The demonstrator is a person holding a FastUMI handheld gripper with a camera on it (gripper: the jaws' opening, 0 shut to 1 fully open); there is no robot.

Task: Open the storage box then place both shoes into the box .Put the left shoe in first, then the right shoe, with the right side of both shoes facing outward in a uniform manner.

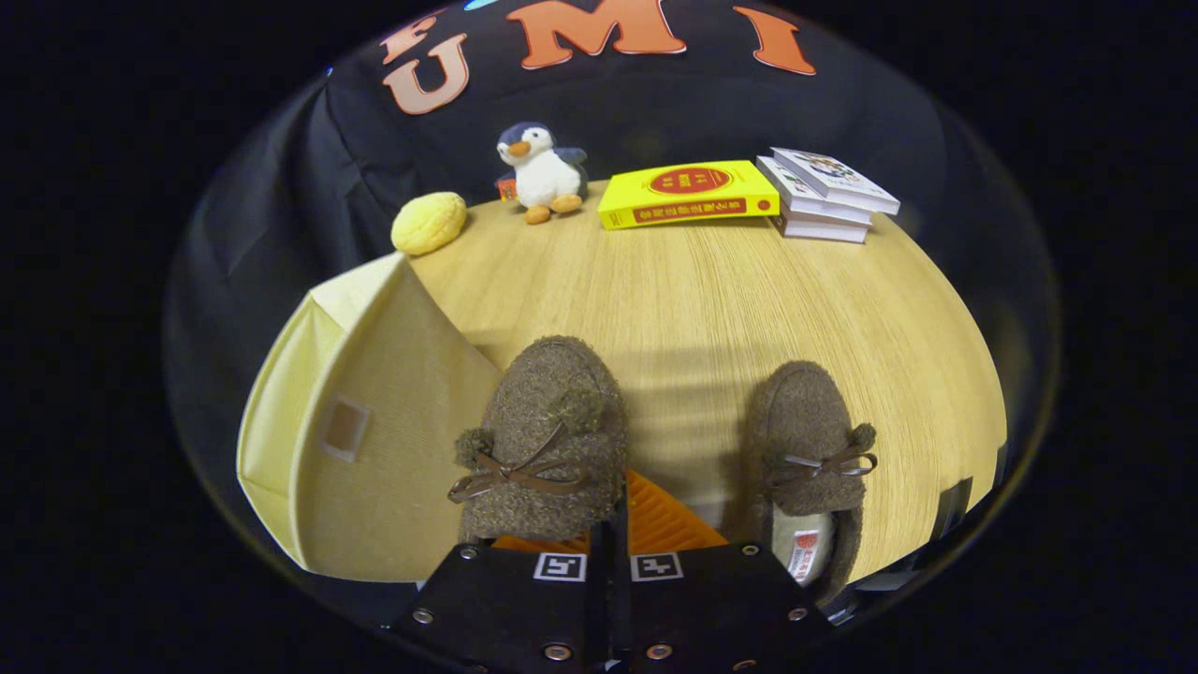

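Gripper (pixel 613 535) jaws nearly closed, empty, over shoes: left shoe (pixel 547 440) just ahead, right shoe (pixel 812 459) beside; box (pixel 360 431) closed, needs opening first.

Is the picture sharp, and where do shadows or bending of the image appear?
Gripper view: sharp in the middle; fisheye bends the table edge and the box; soft shadows lie ahead of the two shoes; the gripper fingers look closed, beside the left shoe.
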